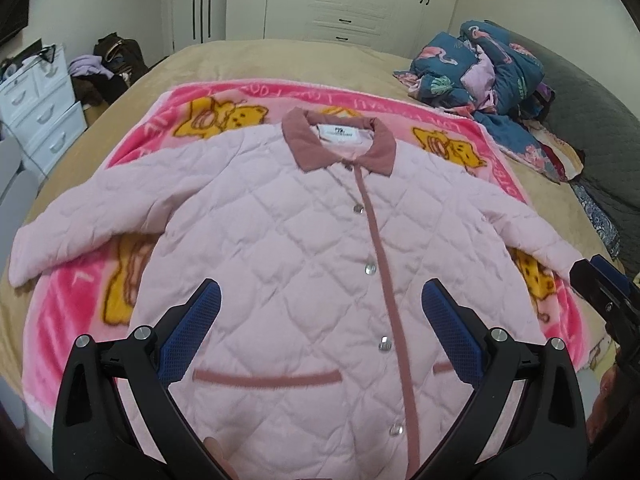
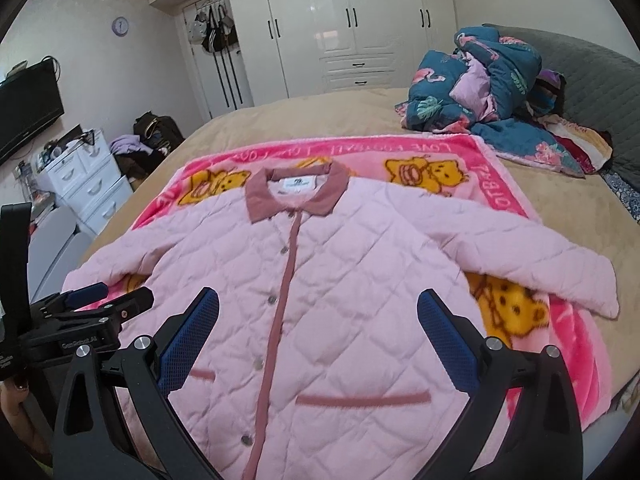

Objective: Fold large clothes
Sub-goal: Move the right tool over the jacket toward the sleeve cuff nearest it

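Ahead of the left gripper (image 1: 320,304), in the left wrist view, a pale pink quilted jacket (image 1: 280,248) lies face up and buttoned on a pink bear-print blanket (image 1: 84,292) spread over the bed (image 1: 248,60). Its dusky pink collar (image 1: 340,144) points away from the gripper, and both sleeves are spread out to the sides. The left gripper is released, its blue pads wide apart above the lower front panel and holding nothing. Off to its right, the tip of the right gripper (image 1: 600,276) shows near the cuff of the sleeve on that side. Beyond and to the right, a crumpled blue floral quilt (image 1: 480,68) sits well apart from the jacket. Seen from the right wrist view, the right gripper (image 2: 318,304) is likewise released and empty, hovering over the jacket's lower front with the button placket (image 2: 280,300) running between its fingers. The left gripper (image 2: 108,298) shows at its left, close to the other cuff; whether it touches the cloth cannot be told from here. Folding seems not to have begun: the garment is laid flat and no part is turned over yet. The likely next move calls for each gripper to travel outward to a sleeve, pinch it near the cuff, and carry it inward across the chest without dragging the body or rucking the blanket beneath.
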A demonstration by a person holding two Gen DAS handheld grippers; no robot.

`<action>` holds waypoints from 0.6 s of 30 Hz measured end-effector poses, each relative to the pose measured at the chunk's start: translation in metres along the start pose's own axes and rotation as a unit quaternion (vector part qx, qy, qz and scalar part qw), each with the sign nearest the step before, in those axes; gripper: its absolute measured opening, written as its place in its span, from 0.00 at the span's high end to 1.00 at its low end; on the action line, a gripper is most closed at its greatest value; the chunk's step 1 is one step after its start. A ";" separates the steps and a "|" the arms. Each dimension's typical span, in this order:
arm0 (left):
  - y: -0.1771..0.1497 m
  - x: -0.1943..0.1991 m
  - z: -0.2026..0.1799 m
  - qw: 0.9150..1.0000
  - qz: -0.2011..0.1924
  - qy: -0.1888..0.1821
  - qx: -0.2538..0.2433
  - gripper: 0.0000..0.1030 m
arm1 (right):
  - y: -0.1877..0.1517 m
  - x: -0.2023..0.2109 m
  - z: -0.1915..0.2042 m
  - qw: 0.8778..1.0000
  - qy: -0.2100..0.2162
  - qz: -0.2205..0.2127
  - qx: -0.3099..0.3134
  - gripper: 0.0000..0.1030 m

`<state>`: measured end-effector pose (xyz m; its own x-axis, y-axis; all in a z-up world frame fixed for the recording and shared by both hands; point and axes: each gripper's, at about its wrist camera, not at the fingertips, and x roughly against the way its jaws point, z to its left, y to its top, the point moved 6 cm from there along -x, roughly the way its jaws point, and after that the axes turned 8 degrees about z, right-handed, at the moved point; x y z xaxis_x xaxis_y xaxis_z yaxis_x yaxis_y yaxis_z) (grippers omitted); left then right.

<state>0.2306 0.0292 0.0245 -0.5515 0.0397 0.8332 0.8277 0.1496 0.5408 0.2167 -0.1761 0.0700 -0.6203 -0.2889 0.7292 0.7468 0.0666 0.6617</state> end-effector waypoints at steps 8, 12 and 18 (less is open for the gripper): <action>0.044 -0.026 -0.014 1.000 0.001 0.007 -0.007 0.08 | 0.039 -0.024 -0.036 0.999 -0.019 -0.002 -0.029 0.04; 0.058 -0.042 -0.021 1.000 0.010 0.002 -0.006 0.08 | 0.052 -0.038 -0.060 0.998 -0.025 0.000 -0.054 0.04; 0.074 -0.070 -0.037 1.000 0.023 0.001 -0.018 0.08 | 0.064 -0.059 -0.095 0.995 -0.039 0.000 -0.091 0.04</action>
<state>0.3342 0.0005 0.0099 -0.5124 0.0433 0.8577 0.8555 0.1127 0.5054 0.3236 -0.2459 0.0527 -0.6313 -0.2133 0.7457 0.7738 -0.1086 0.6240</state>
